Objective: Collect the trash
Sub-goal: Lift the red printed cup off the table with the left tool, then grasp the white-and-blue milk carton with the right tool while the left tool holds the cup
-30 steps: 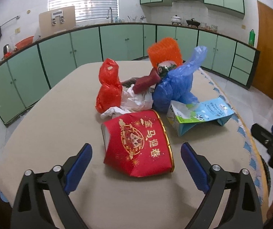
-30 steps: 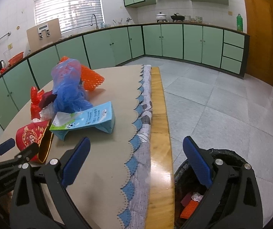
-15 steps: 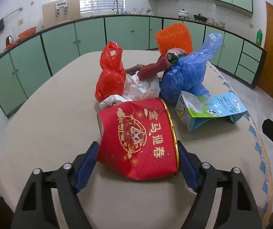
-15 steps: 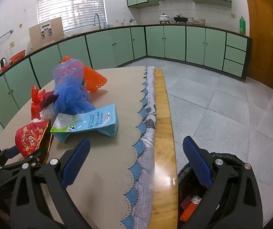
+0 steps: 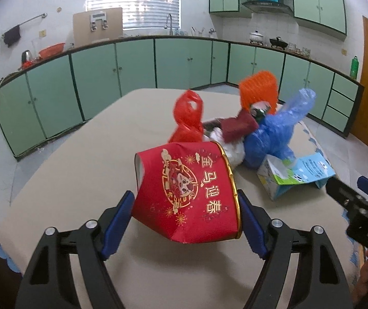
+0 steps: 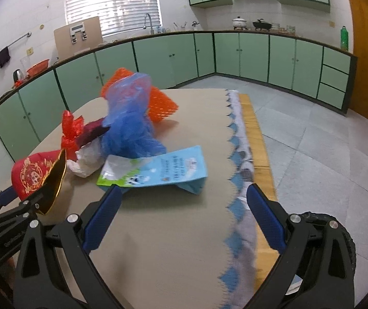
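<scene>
Left gripper (image 5: 185,211) clamps the red paper cup (image 5: 186,193) by its sides, blue pads pressed to both walls; cup lies tilted, gold rim to the right, and seems raised off the table (image 5: 80,159), though contact underneath cannot be told. From the right wrist view the same cup (image 6: 37,177) sits at far left, gold lining facing the camera, held by the left gripper (image 6: 16,200). Right gripper (image 6: 184,211) hangs with jaws wide, nothing between them, over the table's (image 6: 171,244) near edge. Just ahead of it: a light-blue carton (image 6: 163,172) lying flat. Behind that, a heap: blue plastic bag (image 6: 129,126), orange mesh (image 6: 160,105), red bag (image 6: 71,131), crumpled white paper (image 6: 88,162). Scalloped cloth edge (image 6: 238,154) runs along the table's right side. Black bin (image 6: 338,231) partly visible at lower right, beside the table.
</scene>
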The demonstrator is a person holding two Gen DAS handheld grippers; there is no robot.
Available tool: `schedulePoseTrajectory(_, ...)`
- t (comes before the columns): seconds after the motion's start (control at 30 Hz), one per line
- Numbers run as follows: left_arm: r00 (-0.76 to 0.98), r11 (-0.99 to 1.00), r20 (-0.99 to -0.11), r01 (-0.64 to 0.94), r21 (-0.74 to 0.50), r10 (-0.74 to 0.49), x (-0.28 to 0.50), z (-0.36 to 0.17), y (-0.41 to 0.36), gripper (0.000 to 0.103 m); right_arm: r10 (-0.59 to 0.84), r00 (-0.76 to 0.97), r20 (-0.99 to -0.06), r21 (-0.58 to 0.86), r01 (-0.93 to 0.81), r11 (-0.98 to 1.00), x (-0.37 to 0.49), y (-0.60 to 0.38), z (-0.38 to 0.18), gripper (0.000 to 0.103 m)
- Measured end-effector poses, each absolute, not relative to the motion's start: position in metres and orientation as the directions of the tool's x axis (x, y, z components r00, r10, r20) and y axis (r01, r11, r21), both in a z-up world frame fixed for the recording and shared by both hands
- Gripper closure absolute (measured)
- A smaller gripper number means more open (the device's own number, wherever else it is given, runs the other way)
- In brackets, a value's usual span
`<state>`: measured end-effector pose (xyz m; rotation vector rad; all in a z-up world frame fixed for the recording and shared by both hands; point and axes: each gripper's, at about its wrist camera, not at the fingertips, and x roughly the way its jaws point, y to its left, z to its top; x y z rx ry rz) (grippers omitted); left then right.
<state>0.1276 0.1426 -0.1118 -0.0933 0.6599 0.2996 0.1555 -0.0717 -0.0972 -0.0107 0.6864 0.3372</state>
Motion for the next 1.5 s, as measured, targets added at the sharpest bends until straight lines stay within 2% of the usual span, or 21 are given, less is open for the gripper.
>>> schedulePoseTrajectory(0.57, 0.741, 0.935, -0.605, -0.353, 0.019, 0.292, 0.131, -0.113, 0.185, 0.026, 0.324, 0.707, -0.629, 0.083, -0.353, 0.932, 0.161, -0.013, -0.096, 0.008)
schedulePoseTrajectory(0.93, 0.739, 0.937, -0.614, -0.35, 0.003, 0.278, 0.133, -0.117, 0.188, 0.026, 0.192, 0.718, -0.669, -0.057, -0.307, 0.95, 0.172, 0.007, -0.106, 0.008)
schedulePoseTrajectory(1.5, 0.744, 0.944, -0.612, -0.33, 0.012, 0.267, 0.136, -0.115, 0.177, 0.026, 0.119, 0.723, -0.68, -0.106, -0.258, 0.96, 0.162, -0.039, -0.108, 0.008)
